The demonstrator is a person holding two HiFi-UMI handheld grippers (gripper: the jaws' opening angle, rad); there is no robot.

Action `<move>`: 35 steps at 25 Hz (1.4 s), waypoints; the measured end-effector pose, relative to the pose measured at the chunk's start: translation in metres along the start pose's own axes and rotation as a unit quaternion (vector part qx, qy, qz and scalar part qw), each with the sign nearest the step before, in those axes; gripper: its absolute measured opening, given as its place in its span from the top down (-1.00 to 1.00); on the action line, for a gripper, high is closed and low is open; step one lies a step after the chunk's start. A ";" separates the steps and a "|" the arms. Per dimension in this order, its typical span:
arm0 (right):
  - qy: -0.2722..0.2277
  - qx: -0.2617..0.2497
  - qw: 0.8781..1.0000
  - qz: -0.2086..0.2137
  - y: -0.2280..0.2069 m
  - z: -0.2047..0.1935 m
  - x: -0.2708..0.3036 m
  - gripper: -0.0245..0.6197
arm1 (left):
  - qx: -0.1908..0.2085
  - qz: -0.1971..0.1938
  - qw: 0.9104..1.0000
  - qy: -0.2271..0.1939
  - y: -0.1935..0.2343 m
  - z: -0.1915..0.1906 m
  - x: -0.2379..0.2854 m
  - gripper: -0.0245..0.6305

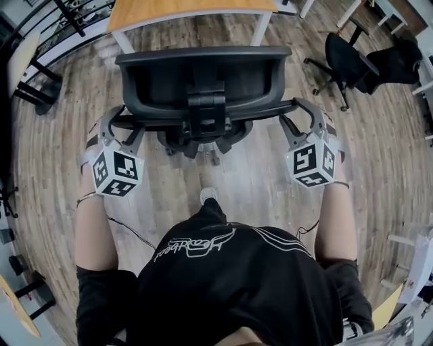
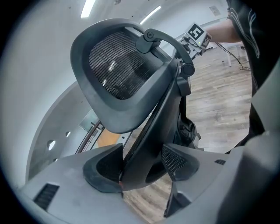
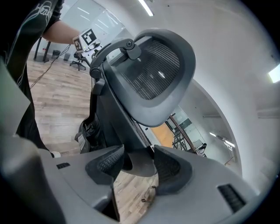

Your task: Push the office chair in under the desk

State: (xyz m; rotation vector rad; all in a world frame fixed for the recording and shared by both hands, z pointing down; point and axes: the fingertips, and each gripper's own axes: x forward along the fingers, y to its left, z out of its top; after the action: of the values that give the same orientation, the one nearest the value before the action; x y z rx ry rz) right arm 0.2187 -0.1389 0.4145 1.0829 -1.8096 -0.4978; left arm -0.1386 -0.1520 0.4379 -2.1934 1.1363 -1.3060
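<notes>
A black mesh office chair [image 1: 203, 81] stands with its back to me, facing a wood-topped desk [image 1: 189, 10] with white legs at the top of the head view. My left gripper [image 1: 118, 125] is shut on the left edge of the backrest frame, and my right gripper [image 1: 301, 115] is shut on its right edge. In the left gripper view the dark frame bar fills the gap between the pads of the left gripper [image 2: 142, 164], with the backrest [image 2: 118, 74] rising above. The right gripper [image 3: 138, 164] holds the frame the same way below the backrest [image 3: 157, 74].
A second black chair [image 1: 345, 57] stands on the wood floor at the upper right, beside white desk legs. A dark-legged table [image 1: 27, 67] is at the left. My shoe [image 1: 208, 196] is just behind the chair's base.
</notes>
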 end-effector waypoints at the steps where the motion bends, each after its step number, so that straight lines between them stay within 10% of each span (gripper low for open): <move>1: 0.005 -0.002 1.000 -0.002 -0.005 0.003 0.010 0.18 | 0.000 -0.001 1.000 -0.001 0.007 -0.001 0.008 0.11; 35: -0.027 -0.019 0.999 -0.009 -0.106 0.057 0.227 0.19 | -0.008 0.026 0.999 0.023 0.154 -0.017 0.181 0.11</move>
State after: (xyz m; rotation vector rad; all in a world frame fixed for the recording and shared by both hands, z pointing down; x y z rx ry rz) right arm 0.1795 -0.3925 0.4280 1.0698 -1.8324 -0.5746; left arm -0.1779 -0.3866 0.4519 -2.1417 1.2169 -1.3355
